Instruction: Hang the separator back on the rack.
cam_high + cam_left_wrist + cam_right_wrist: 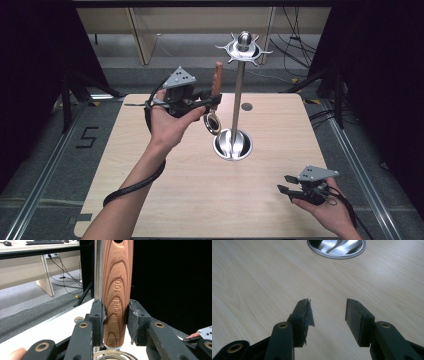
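A kitchen tool with a wooden handle (217,77) and a round metal head (213,123) hangs upright in the air, handle up. My left gripper (214,98) is shut on the lower part of that handle (117,290), one pad on each side, above the table's far middle. Just right of it stands a metal utensil stand, with a thin pole (238,100), a round base (233,145) and a ring of hooks (243,48) at the top. In the left gripper view the pole (98,270) rises right behind the handle. My right gripper (286,184) rests open near the table's front right, nothing between its jaws (327,312).
The light wooden table (165,200) has a small round grommet (246,106) behind the stand. The stand's shiny base (337,248) lies ahead of the right gripper. Rails run along the floor on both sides, and cables lie on the floor beyond the table.
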Demonstrator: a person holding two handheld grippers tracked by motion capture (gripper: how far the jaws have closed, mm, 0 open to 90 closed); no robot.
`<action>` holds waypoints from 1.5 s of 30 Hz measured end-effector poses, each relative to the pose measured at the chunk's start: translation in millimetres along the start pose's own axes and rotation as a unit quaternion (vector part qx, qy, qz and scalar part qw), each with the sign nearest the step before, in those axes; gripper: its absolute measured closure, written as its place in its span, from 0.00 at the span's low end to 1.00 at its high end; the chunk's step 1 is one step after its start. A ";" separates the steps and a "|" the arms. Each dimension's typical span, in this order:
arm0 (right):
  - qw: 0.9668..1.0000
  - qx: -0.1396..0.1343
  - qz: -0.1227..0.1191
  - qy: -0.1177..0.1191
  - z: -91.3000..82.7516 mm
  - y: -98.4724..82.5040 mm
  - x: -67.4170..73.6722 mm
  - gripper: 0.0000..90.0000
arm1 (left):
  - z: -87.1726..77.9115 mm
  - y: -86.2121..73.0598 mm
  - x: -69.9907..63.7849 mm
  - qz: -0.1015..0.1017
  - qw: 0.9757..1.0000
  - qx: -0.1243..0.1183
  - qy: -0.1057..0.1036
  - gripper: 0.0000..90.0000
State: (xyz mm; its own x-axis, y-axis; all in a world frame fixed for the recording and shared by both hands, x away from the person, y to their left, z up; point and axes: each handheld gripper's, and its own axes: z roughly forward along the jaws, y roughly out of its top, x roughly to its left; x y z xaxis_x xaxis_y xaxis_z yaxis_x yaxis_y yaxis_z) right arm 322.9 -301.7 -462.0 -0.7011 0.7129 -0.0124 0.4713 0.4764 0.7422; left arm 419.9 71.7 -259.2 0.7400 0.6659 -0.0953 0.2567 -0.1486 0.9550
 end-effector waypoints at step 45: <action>1.000 0.000 0.003 -0.002 -0.8 -0.3 -0.3 0.61 | 18.3 15.3 -1.8 0.005 1.000 0.019 0.006 0.75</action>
State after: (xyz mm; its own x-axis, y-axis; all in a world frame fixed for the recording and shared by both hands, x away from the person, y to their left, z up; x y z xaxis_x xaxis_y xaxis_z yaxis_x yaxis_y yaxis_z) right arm 322.6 -302.6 -461.7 -0.6961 0.7179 -0.0111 0.4755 0.4725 0.7420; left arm 433.8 54.8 -249.5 0.7345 0.6736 -0.0822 0.2726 -0.1819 0.9448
